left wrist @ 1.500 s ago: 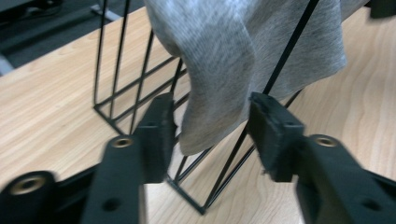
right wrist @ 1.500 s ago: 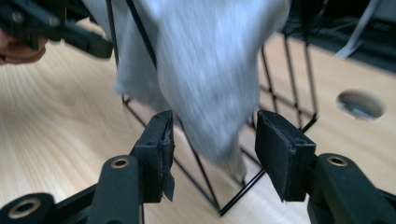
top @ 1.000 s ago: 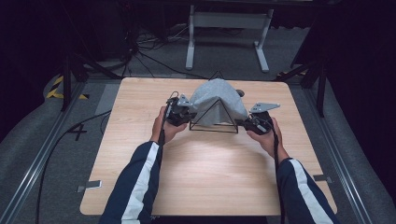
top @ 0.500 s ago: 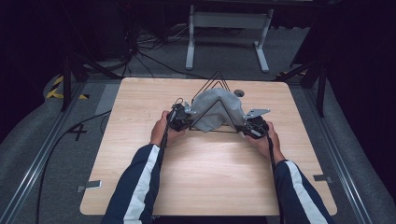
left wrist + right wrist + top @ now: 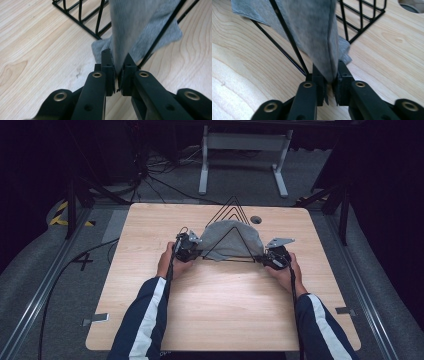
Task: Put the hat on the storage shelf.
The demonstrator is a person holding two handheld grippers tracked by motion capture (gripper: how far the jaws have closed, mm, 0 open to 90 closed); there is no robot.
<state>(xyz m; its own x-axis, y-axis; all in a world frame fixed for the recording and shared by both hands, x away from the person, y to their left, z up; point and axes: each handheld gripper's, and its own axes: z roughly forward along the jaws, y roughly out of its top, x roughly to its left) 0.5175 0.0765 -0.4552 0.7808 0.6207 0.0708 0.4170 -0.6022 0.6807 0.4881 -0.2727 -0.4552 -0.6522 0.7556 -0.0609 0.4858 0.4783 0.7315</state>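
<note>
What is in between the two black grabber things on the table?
In the high view, a grey cloth draped over a black triangular wire rack spans from the left gripper to the right gripper; each pinches one end.

We see a light wooden counter (image 5: 225,310) with a round hole (image 5: 256,220) near its far edge; a black wire rack (image 5: 231,227) stands mid-far, grey cloth (image 5: 227,237) draped over it.

My sleeves (image 5: 150,312) are navy with a white stripe down each; my left gripper (image 5: 116,66) and right gripper (image 5: 331,72) have black jaws with brass-ringed screw holes; black cables (image 5: 169,272) trail back.
</note>
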